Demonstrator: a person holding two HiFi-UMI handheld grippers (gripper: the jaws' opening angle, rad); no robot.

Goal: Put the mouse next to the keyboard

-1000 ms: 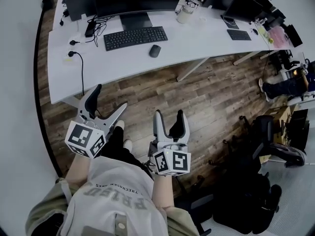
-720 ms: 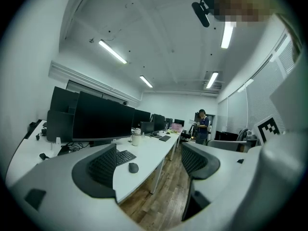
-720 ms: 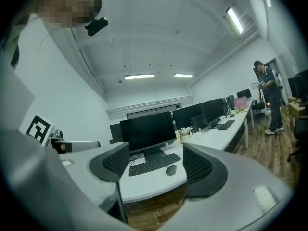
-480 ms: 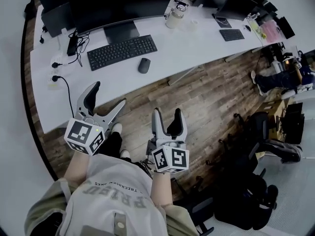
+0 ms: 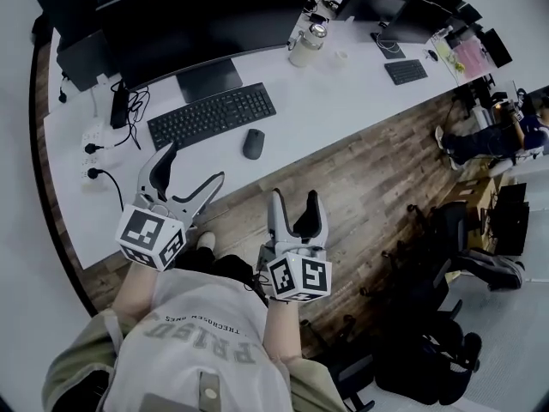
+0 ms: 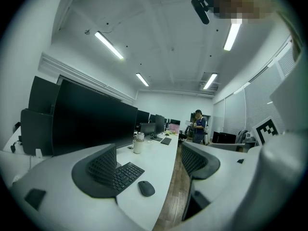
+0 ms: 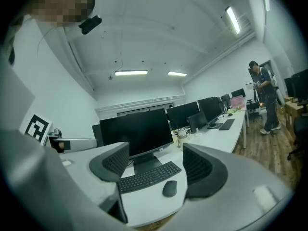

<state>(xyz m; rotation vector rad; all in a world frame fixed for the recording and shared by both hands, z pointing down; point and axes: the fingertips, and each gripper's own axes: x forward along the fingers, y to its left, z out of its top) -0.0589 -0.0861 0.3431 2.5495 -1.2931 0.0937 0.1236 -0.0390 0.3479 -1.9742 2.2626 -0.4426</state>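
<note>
A dark mouse (image 5: 253, 143) lies on the long white desk (image 5: 343, 93), just right of and below the black keyboard (image 5: 212, 115). Both show in the left gripper view, the mouse (image 6: 146, 188) and keyboard (image 6: 126, 173), and in the right gripper view, the mouse (image 7: 169, 188) and keyboard (image 7: 148, 175). My left gripper (image 5: 187, 166) is open and empty, held near the desk's front edge. My right gripper (image 5: 293, 206) is open and empty too, over the wooden floor in front of the desk.
A wide black monitor (image 5: 171, 33) stands behind the keyboard. A pale jar (image 5: 304, 48) sits to its right, with a second keyboard (image 5: 403, 71) farther along. Cables and plugs (image 5: 103, 136) lie at the desk's left. Office chairs (image 5: 446, 256) stand on the right.
The desk has slid lower in the head view, so I stand closer to it. Both grippers stay open and keep their places before my body.
</note>
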